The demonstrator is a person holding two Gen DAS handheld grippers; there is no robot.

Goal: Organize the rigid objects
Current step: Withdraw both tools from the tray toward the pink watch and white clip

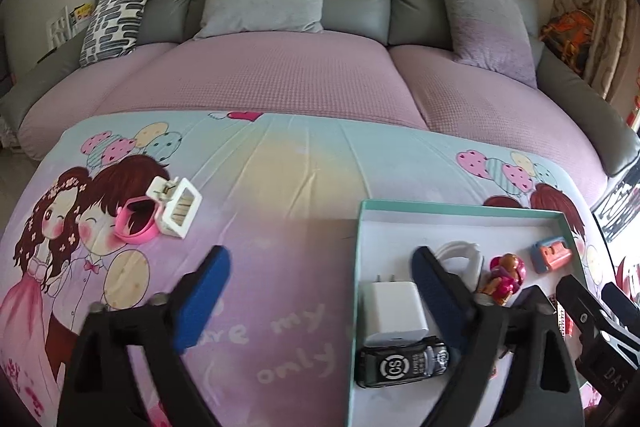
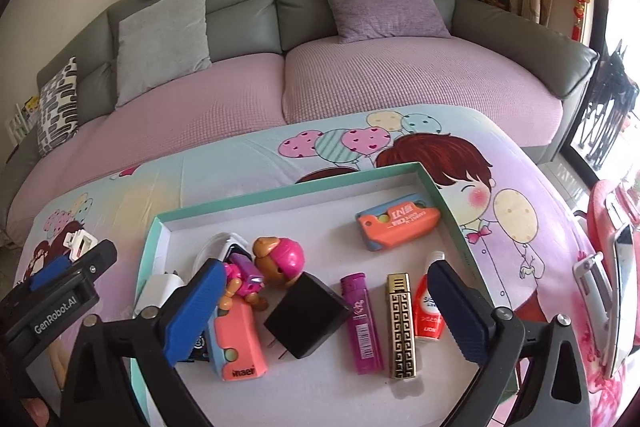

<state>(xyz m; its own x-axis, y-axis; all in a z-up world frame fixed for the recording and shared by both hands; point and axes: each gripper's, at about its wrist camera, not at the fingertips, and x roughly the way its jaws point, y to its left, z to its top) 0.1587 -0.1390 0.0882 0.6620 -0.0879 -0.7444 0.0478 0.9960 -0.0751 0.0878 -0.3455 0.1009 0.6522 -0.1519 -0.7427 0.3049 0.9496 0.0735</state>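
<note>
Both our grippers, left [image 1: 322, 281] and right [image 2: 324, 291], hang wide open and empty over the tray [image 2: 280, 193], which is mostly filled. The white clip [image 1: 176, 205] and pink ring [image 1: 134, 227] lie out on the table; next, we judge, the left reaches for them.

Cloth [image 1: 280, 187] wide and bare in middle. White clip [image 1: 178, 207] and pink ring [image 1: 134, 223] sit together far left. Tray [image 2: 436, 187] wall stands in way at right. Tray front crowded: black plug [image 2: 306, 315], purple lighter [image 2: 362, 323], gold lighter [image 2: 402, 323], doll [image 2: 276, 263]. Tray back mostly bare; orange case [image 2: 398, 225] near back right corner.
</note>
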